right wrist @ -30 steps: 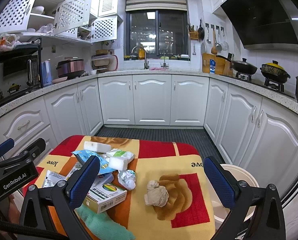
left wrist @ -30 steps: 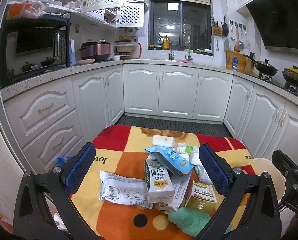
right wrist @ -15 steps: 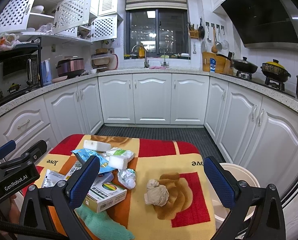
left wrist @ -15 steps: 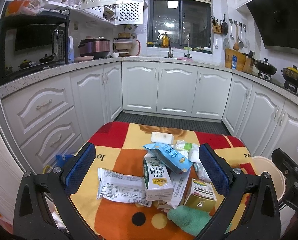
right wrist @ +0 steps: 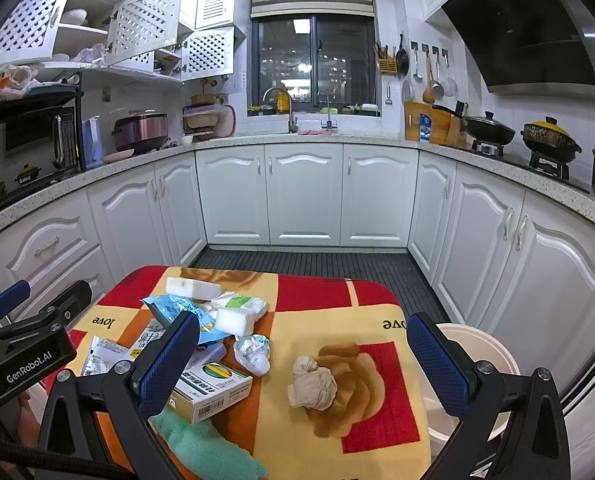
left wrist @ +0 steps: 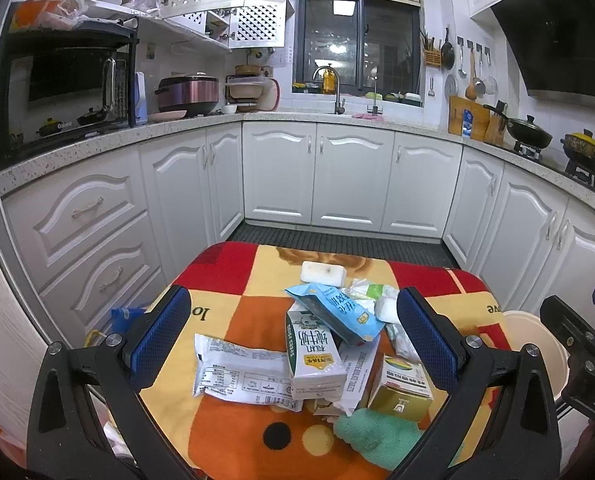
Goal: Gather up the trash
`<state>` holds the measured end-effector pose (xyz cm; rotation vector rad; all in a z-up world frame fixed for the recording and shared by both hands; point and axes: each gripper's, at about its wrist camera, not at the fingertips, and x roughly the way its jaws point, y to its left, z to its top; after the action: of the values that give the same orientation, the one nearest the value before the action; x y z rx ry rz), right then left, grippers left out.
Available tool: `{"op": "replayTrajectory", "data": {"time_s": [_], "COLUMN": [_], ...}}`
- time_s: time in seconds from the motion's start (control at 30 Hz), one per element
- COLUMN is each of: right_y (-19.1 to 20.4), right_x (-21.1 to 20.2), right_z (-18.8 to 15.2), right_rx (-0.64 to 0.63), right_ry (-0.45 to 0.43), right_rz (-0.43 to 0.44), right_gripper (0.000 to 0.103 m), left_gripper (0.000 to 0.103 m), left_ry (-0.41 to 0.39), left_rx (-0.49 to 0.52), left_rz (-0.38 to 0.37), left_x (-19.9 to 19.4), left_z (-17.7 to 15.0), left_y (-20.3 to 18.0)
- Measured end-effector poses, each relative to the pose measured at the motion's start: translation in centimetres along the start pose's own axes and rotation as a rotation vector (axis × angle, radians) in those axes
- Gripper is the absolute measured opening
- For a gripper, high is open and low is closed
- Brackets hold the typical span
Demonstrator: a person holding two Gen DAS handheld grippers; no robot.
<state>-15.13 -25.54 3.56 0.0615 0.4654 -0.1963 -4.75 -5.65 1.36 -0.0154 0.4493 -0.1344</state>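
Observation:
Trash lies on a table with a red, orange and yellow cloth [left wrist: 253, 268]. In the left wrist view I see a milk carton [left wrist: 313, 354], a blue snack bag [left wrist: 337, 310], a white wrapper [left wrist: 241, 372], a small yellow-green box [left wrist: 401, 386] and a white foam block [left wrist: 322, 273]. In the right wrist view a crumpled brown paper ball [right wrist: 312, 383] and a crumpled white wrapper [right wrist: 252, 354] lie mid-table. My left gripper [left wrist: 293, 338] is open above the carton. My right gripper [right wrist: 303, 358] is open above the paper ball. Both are empty.
A cream bin [right wrist: 477, 354] stands at the table's right edge, also in the left wrist view [left wrist: 537, 344]. A green cloth [right wrist: 205, 446] lies at the near edge. White cabinets [right wrist: 303, 196] ring the dark floor mat [right wrist: 305, 262].
Both views have crept slightly back and up, so the table sits a little lower and the trash looks a bit farther. Nothing on the table has moved.

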Motion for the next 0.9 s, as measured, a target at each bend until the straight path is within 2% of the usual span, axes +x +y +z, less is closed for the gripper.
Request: {"op": "replayTrajectory", "data": {"time_s": [0.9], "right_y": [0.01], "right_x": [0.65], "right_z": [-0.17], "right_rx": [-0.013], "right_ry": [0.037], "right_rz": [-0.001], "right_gripper": [0.103], "left_gripper": [0.102], "left_ry": [0.044], "left_rx": [-0.005], "left_rz": [-0.005], "left_x": [0.40], "left_z": [-0.36], "left_y": [0.47]}}
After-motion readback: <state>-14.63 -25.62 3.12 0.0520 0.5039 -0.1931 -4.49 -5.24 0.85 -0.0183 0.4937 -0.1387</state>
